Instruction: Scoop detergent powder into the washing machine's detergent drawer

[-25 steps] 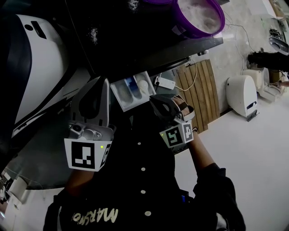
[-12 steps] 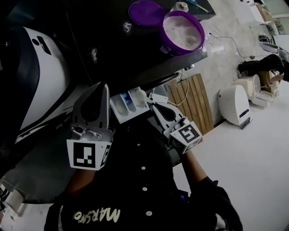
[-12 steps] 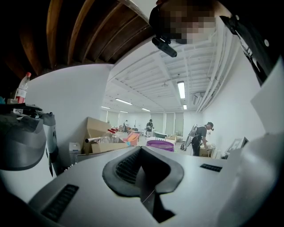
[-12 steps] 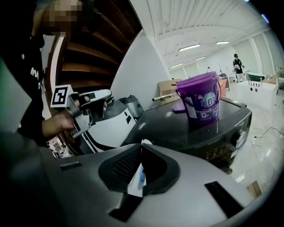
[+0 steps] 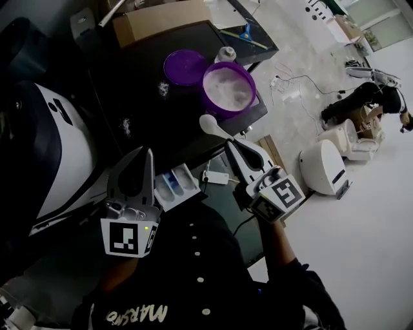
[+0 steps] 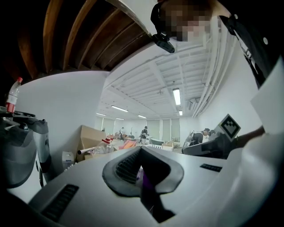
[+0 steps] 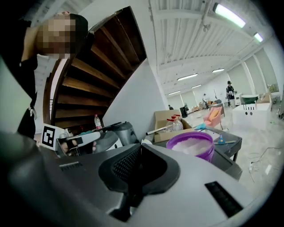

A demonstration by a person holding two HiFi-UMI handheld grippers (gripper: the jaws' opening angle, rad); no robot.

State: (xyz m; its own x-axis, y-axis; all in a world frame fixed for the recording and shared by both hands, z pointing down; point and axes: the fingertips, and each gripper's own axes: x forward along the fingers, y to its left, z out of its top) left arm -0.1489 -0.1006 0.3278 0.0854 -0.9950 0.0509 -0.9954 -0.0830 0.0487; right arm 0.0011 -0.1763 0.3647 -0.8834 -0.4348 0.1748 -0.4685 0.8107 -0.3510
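A: Tongs?
B: Left gripper (image 5: 146,155) jaws together. Right gripper (image 5: 231,144) clamped on white scoop (image 5: 210,124).
A: Scoop where?
B: Just near the purple detergent tub (image 5: 222,112). Detergent drawer (image 5: 169,201) open, near-left, between grippers.

Dark table (image 5: 139,67) bears purple tub (image 5: 229,90), purple lid (image 5: 184,66), cardboard box (image 5: 161,19).
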